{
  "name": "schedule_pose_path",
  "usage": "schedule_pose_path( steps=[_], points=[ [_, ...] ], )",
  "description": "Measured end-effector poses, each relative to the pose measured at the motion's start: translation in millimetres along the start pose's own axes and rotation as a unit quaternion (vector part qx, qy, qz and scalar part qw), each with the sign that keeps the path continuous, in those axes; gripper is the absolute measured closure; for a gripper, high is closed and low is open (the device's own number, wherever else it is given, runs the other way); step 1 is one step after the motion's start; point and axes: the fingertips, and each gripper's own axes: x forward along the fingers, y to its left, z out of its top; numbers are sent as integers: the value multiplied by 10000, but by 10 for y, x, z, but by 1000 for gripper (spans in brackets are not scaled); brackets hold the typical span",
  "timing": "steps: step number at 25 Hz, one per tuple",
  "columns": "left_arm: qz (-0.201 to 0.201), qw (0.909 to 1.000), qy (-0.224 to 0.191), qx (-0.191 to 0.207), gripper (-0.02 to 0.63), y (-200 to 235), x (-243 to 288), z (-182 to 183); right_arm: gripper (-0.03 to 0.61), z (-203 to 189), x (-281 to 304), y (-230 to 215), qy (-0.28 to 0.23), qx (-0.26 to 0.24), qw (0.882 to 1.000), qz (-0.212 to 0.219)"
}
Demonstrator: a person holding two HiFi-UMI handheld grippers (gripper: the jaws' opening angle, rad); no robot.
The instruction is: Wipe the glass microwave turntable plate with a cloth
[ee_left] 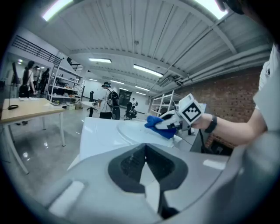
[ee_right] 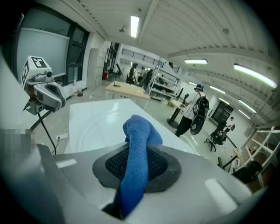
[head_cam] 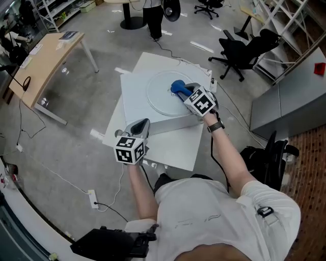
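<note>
1. Hanging closest to the person's body, the left gripper [head_cam: 143, 124] sits over the near part of the white table [head_cam: 175, 150], short of the plate. Its jaws are pressed together with nothing between them.
2. Farther forward and to the right, the right gripper [head_cam: 187, 93] reaches over the plate's right part. Its jaws pinch a blue cloth [ee_right: 139, 131], which runs up between the pads and bunches out past the tips.
3. The bunched end of the cloth rests on the glass turntable plate [head_cam: 159, 94], right of the plate's middle.
4. The plate lies flat on a raised white slab [head_cam: 135, 109], taking up most of the slab's right half. The slab itself sits on the white table.
5. Past the table on the grey floor, a light wooden desk [head_cam: 48, 58] stands off to the left, well apart. A black office chair [head_cam: 243, 50] stands off to the right.
6. Farthest off, a standing person [head_cam: 153, 15] is beside a dark round pedestal base [head_cam: 131, 23]. White shelving racks [ee_left: 61, 85] line the room's edge.
</note>
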Motion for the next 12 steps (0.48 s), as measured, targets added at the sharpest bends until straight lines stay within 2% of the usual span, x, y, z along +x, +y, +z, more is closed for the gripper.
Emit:
schedule_pose_path(
  steps=[2, 3, 4, 6, 8, 9, 10, 12],
  points=[
    [128, 9999, -74, 29, 611, -69, -115, 12, 514, 122, -260, 99, -824, 312, 9961, -24],
    [198, 9997, -128, 61, 610, -116, -176, 30, 515, 192, -437, 151, -1337, 649, 9889, -26],
    [262, 9994, -201, 101, 609, -185, -233, 55, 517, 253, -651, 200, -1871, 1106, 9761, -14],
    [355, 9984, -388, 205, 610, -419, -319, 105, 518, 292, -1152, 342, -2784, 2102, 9368, 269],
    [398, 9966, -620, 373, 611, -800, -359, 134, 518, 197, -1664, 551, -3417, 2678, 8973, 797],
    [417, 9950, -766, 477, 609, -1035, -371, 142, 518, 106, -1907, 656, -3660, 2714, 8847, 987],
    [453, 9928, -940, 582, 609, -1288, -390, 141, 517, -13, -2137, 760, -3848, 2617, 8785, 1086],
    [634, 9862, -1331, 748, 610, -1802, -483, 84, 515, -324, -2553, 1010, -4046, 2250, 8799, 1073]
  ],
)
